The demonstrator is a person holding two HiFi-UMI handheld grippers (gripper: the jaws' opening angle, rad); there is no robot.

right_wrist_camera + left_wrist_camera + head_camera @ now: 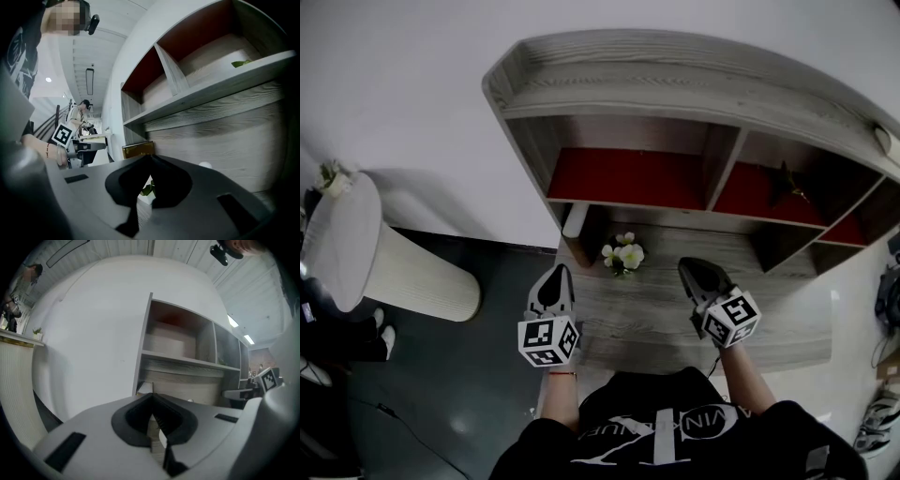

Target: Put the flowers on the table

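Flowers [146,189] mostly hidden bhd right hand-held gripper [151,158]; shelf [694,84] right end cropped.

White flowers [624,253] lay on the grey wooden table [656,323], toward its far edge, just below a shelf unit [628,178] with red-backed compartments. Nearer, the left gripper [558,272] and right gripper [690,266] hovered on either side, neither touching them.

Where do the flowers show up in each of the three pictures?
Head view: flowers at centre, on the desk below the shelf.
Left gripper view: not clearly visible.
Right gripper view: only green leaves, low centre.
Shared landmark: the shelf, in all three.
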